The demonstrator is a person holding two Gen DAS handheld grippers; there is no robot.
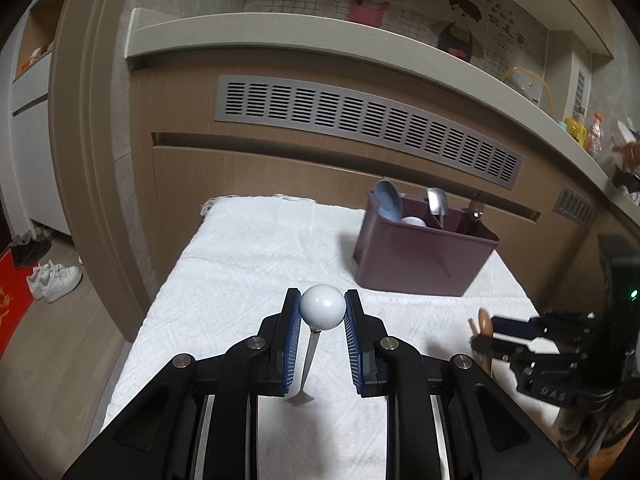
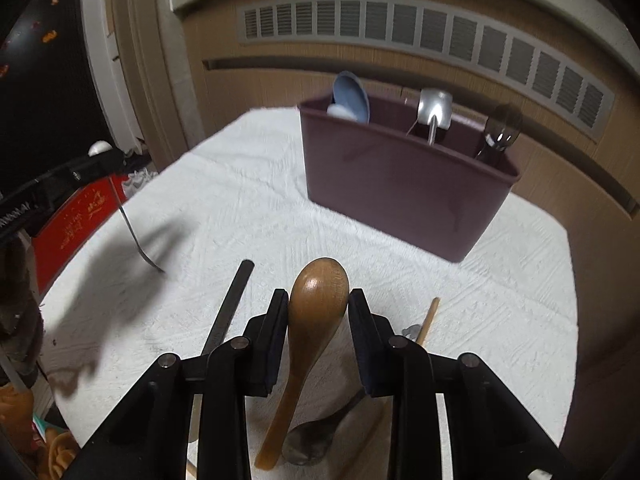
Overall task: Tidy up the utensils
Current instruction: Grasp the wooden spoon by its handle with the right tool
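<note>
Setting: a worktop [image 1: 248,256] covered by a white textured cloth, with a wood-panelled wall and a long grey vent grille [image 1: 368,128] behind its far edge.

Organizer: a dark plum plastic caddy [image 2: 400,184] stood near the far right corner of the worktop, divided into compartments.

Caddy contents: a pale blue spoon [image 2: 352,96] stood upright in the left compartment, a steel spoon [image 2: 434,110] with its bowl up in the middle one, and a dark utensil [image 2: 500,132] in the right one.

Left gripper [image 1: 322,308]: its jaws were clamped on the white ball end [image 1: 322,307] of a metal utensil.

Metal utensil: its thin steel shaft [image 1: 310,360] hung nearly straight down from the ball, long axis close to vertical, its working end [image 1: 300,398] reaching the cloth near the front left of the worktop.

Right gripper [image 2: 319,300]: its jaws were clamped on the bowl of a wooden spoon [image 2: 316,312].

Wooden spoon: bowl pointing away toward the caddy, handle trailing back toward the camera and slightly left, long axis running roughly front to back over the near edge of the worktop.

Loose items on the cloth: a black chopstick [image 2: 228,312] lay left of the right gripper, a wooden chopstick [image 2: 428,320] right of it, and a metal spoon [image 2: 316,436] lay under the gripper.
</note>
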